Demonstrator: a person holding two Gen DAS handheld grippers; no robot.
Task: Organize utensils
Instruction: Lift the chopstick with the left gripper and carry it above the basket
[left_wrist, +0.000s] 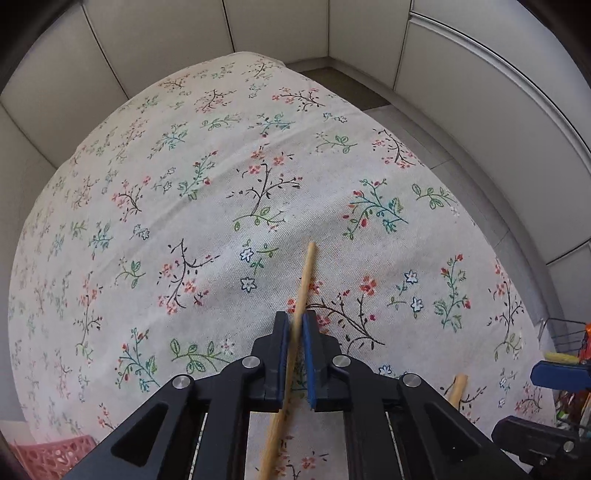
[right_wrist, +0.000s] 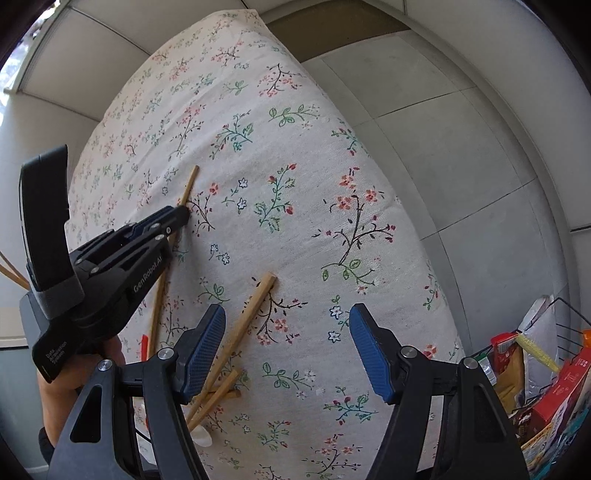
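Observation:
My left gripper (left_wrist: 295, 322) is shut on a long wooden chopstick (left_wrist: 305, 275) and holds it just above the floral tablecloth (left_wrist: 207, 221). The right wrist view shows that same gripper (right_wrist: 183, 214) clamped on the chopstick (right_wrist: 189, 184). My right gripper (right_wrist: 287, 332) is open and empty above the cloth. Several more wooden chopsticks (right_wrist: 245, 317) lie on the cloth beside and under its left finger. A white spoon end (right_wrist: 202, 437) lies below them. Another stick end (left_wrist: 457, 384) shows at the lower right of the left wrist view.
A wire basket (right_wrist: 565, 332) of food packets stands on the floor right of the table. A pink perforated basket (left_wrist: 51, 456) sits at the lower left. White cabinet panels (left_wrist: 155, 33) surround the table. A red object (right_wrist: 144, 345) lies near the chopsticks.

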